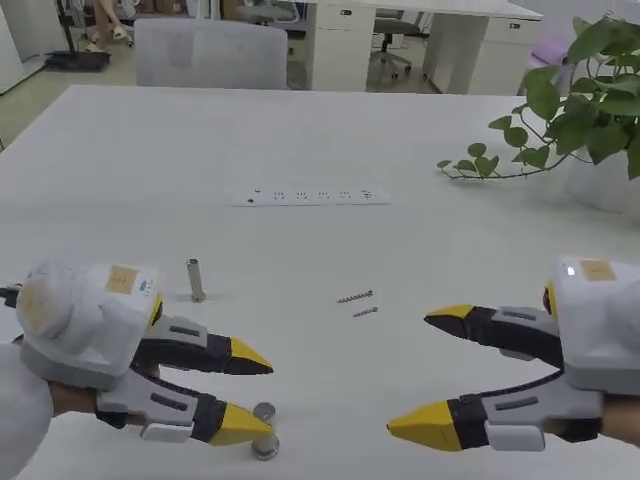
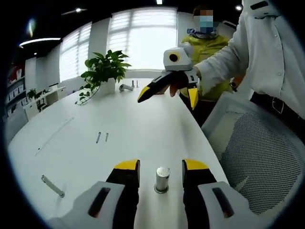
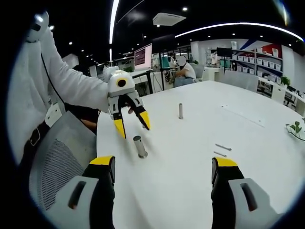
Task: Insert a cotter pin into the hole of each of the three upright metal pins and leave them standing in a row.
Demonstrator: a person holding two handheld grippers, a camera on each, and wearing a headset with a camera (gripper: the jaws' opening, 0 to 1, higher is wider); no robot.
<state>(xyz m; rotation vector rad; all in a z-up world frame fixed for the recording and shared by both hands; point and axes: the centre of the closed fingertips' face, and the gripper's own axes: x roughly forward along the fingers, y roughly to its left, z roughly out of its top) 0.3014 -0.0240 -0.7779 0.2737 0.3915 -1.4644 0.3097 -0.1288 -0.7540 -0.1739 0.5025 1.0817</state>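
Near metal pin point(image 2: 162, 179) stands upright by the worktop's point(image 1: 320, 140) near edge, between the part-open jaws of the left hand-held gripper point(image 1: 262, 395), untouched; a 2nd metal pin point(image 1: 195, 280) stands further in. 2 cotter pins point(image 1: 355, 297) lie mid-worktop; right hand-held gripper point(image 1: 410, 372) is wide open, empty. Suggest left clamps low, hole clear, pin kept vertical, before right fetches a cotter pin.

Table: white table point(image 1: 300, 140), spans the middle of the head view.
Seat: grey chair point(image 1: 210, 52), upper left, behind the table.
Green: leafy plant point(image 1: 590, 95), right edge.
Far side: white desks point(image 1: 350, 40), top centre.
Light: bright windows point(image 2: 140, 38), top of the left gripper view.
Overhead: dark ceiling point(image 3: 214, 12) with strip lights point(image 3: 114, 19), right gripper view.
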